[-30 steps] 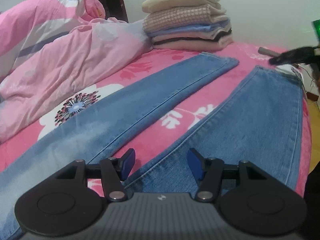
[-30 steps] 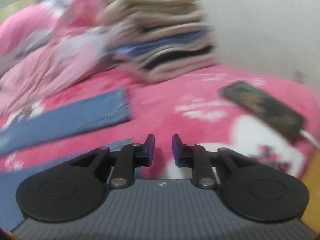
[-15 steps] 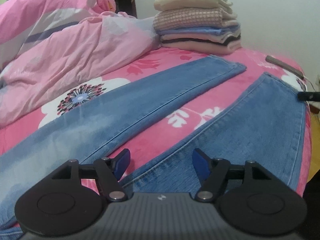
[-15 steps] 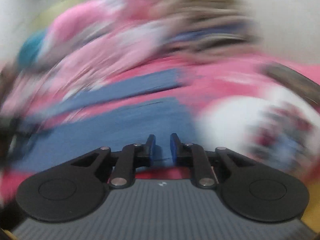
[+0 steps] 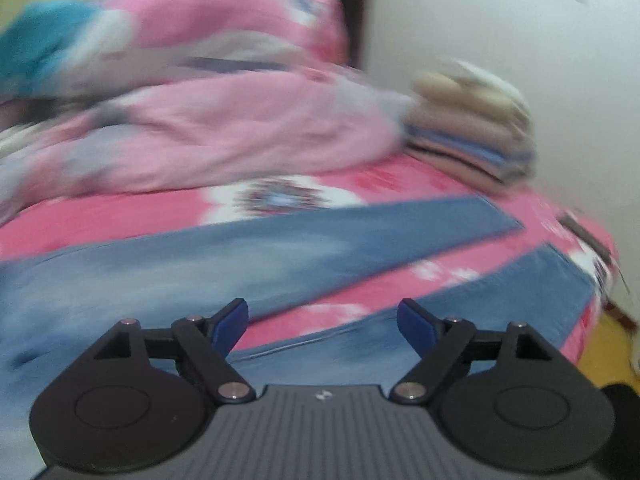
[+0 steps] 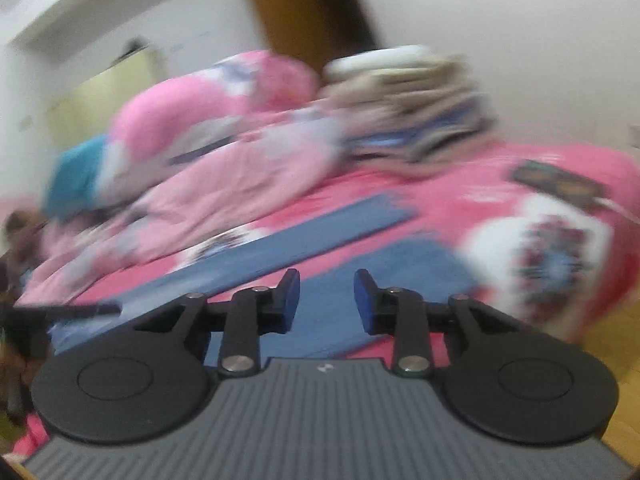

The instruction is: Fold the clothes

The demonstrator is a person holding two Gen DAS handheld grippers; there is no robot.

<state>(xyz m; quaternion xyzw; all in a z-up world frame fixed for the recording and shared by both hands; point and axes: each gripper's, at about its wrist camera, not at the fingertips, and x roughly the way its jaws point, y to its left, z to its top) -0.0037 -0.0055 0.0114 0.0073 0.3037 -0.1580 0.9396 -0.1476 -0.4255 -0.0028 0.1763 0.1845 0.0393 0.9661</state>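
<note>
Jeans (image 5: 240,256) are spread on the bed (image 5: 100,220) beside a quilt (image 5: 240,140) and stacked clothes (image 5: 472,136); both jaws are held open, empty.

Pink bed sheet (image 5: 352,280) lies bare in the wedge between the two legs of the jeans (image 5: 240,252), open for passing. The heaped quilt (image 5: 224,140) blocks the bed's far-left side; folded clothes (image 5: 472,128) crowd the far edge, a phone (image 6: 556,178) the right edge.

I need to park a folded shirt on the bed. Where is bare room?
Free: the pink wedge between the jeans legs, and the sheet between the leg ends and phone. Crowded: quilt and clothes stack at the back.
</note>
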